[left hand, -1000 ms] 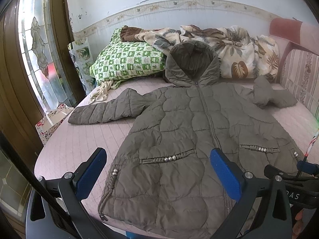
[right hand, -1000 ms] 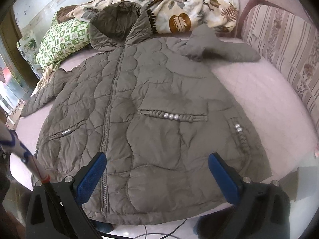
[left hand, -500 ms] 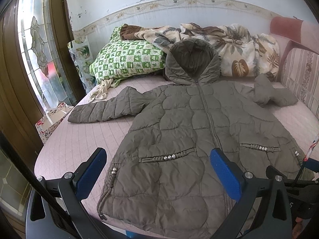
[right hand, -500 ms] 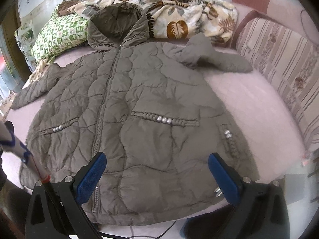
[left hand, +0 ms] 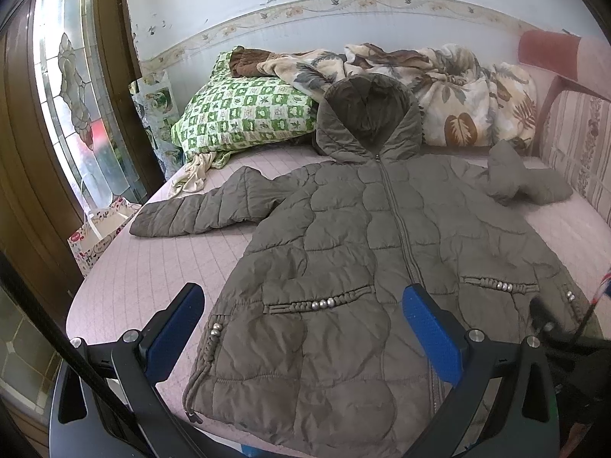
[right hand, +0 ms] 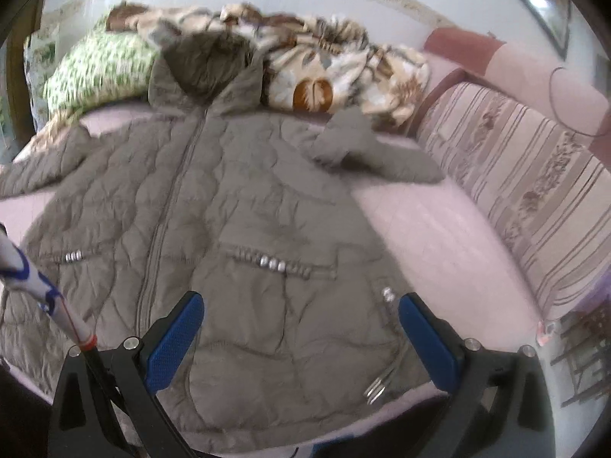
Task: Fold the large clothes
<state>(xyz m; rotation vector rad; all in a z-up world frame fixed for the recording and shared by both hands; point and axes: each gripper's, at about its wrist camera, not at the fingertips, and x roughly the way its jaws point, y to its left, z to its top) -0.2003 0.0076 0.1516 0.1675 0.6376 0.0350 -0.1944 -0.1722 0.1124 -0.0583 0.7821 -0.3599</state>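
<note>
The quilted grey-brown coat lies flat on the bed, front up and zipped, its hood towards the green checked pillow and the leaf-patterned blanket. One sleeve stretches out towards the door side; the other sleeve is crumpled near the striped side cushion. No fold shows anywhere: hem, sides and sleeves are all spread, so I judge the whole job is still ahead. The left gripper hovers above the hem with its fingers wide and empty. The right gripper hangs over the coat's right lower corner, likewise spread and holding nothing. That view is blurred.
</note>
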